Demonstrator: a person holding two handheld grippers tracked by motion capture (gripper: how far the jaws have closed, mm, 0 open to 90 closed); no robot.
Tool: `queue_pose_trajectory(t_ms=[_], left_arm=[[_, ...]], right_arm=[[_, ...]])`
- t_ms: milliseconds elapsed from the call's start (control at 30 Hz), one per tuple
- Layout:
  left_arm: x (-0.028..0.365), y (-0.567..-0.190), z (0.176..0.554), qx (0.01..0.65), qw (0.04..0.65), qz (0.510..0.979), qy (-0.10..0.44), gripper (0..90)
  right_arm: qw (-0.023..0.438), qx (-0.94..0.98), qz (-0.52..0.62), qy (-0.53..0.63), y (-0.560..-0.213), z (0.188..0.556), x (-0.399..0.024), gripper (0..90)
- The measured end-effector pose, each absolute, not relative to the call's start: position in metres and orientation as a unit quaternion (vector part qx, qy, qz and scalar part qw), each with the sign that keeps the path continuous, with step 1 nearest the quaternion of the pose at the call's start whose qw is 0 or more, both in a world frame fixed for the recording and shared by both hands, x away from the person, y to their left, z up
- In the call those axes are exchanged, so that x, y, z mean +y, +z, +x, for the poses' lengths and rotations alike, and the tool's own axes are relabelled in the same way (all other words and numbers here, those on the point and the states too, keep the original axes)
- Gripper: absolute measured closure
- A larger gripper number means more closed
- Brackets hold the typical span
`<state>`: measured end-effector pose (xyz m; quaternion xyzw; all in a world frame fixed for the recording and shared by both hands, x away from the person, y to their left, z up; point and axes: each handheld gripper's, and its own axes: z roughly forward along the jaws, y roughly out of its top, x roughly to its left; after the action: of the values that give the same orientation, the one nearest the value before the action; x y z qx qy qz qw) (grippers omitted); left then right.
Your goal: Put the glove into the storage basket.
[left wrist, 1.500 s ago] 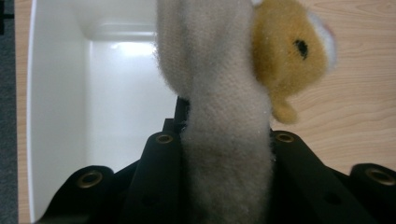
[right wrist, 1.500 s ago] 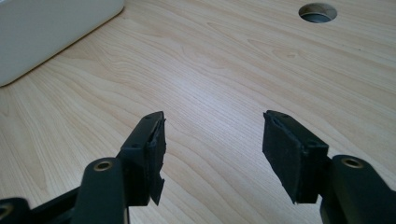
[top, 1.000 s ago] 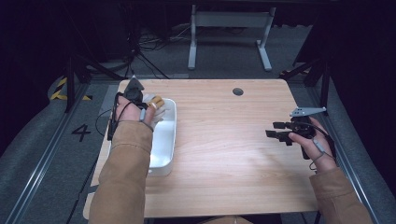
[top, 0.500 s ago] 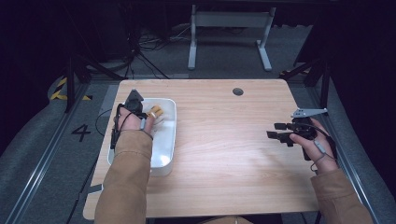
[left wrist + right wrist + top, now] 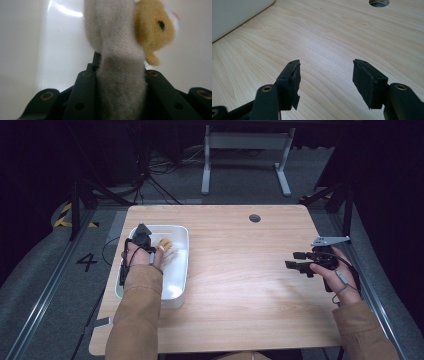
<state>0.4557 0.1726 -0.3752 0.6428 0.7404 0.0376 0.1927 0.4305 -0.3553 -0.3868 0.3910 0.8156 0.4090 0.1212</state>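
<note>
The left gripper [image 5: 142, 232] was clamped on a soft toy [image 5: 120, 62], a cream plush body with a yellow face, and held it inside the white tub [image 5: 181, 270] at about nine o'clock on the counter [image 5: 240, 285]. In the left gripper view the plush bulged between the two black jaws and hung in front of the tub's glossy wall; whether it touched the bottom I could not tell.

What I would have worried about was the release. If the jaws opened while the toy was above the bottom, I judged it could flop against the wall or tip over the rim, since plush has no stiffness of its own. The fuzzy fabric might also cling to a pad and lift out again when the hand withdrew. The tub looked light, so a nudge from the gripper or the sleeve could slide it toward the counter's edge.

The left forearm reached in from six o'clock, straight along the tub, with the hand over its far end and the gripper pointing toward twelve. The right gripper [image 5: 300, 261] rested at about three o'clock, low over bare wood, aimed toward nine, its jaws apart with nothing between them.
</note>
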Motion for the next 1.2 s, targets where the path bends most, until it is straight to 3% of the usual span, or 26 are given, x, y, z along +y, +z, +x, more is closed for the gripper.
queue_pose_trajectory(t_ms=[1200], left_arm=[[0.173,-0.418,0.459,0.756,0.16,0.635,0.004,71.8]], right_arm=[[0.119,0.817,0.393,0.404,-0.39,0.432,-0.355,39.6]])
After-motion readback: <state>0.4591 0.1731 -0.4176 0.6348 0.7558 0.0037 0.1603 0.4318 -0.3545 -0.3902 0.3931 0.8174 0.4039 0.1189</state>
